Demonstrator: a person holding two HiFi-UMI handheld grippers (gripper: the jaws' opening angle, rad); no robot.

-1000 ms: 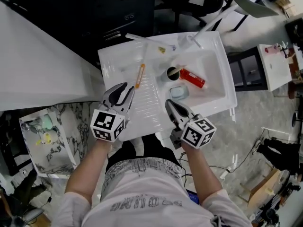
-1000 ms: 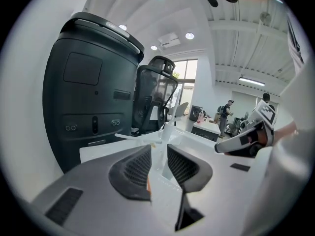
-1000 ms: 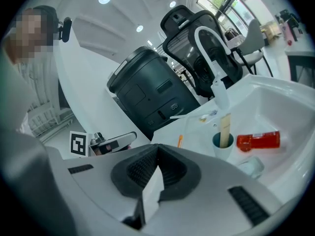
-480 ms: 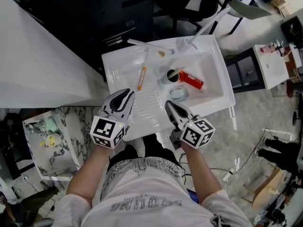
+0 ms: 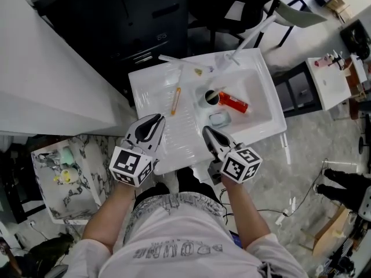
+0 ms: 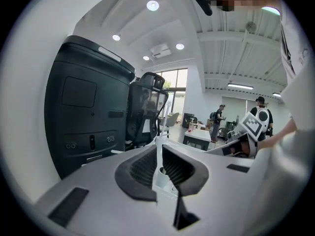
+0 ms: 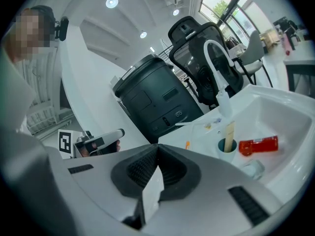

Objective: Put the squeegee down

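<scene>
The squeegee [image 5: 175, 100], a thin tool with an orange handle, lies loose on the ribbed drainboard of the white sink unit [image 5: 145, 77]; its orange end [image 7: 187, 144] also shows in the right gripper view. My left gripper [image 5: 157, 119] [image 6: 159, 146] hovers over the drainboard's near edge, short of the squeegee. Its jaws have just been closing and now leave only a thin slit with nothing between them. My right gripper [image 5: 207, 131] [image 7: 157, 148] is shut and empty, near the front rim of the basin.
In the basin lie a red bottle [image 5: 233, 102] and a small clear container [image 5: 218, 119], with a cup [image 5: 212, 97] holding a stick beside them. A white faucet [image 7: 216, 77] arches over the back. A black cabinet [image 6: 83, 112] and an office chair [image 6: 147, 107] stand behind the sink.
The left gripper's jaws have narrowed from wide apart to nearly together, and it has drawn back from the squeegee. The squeegee stays on the drainboard. The right gripper has hardly moved.
</scene>
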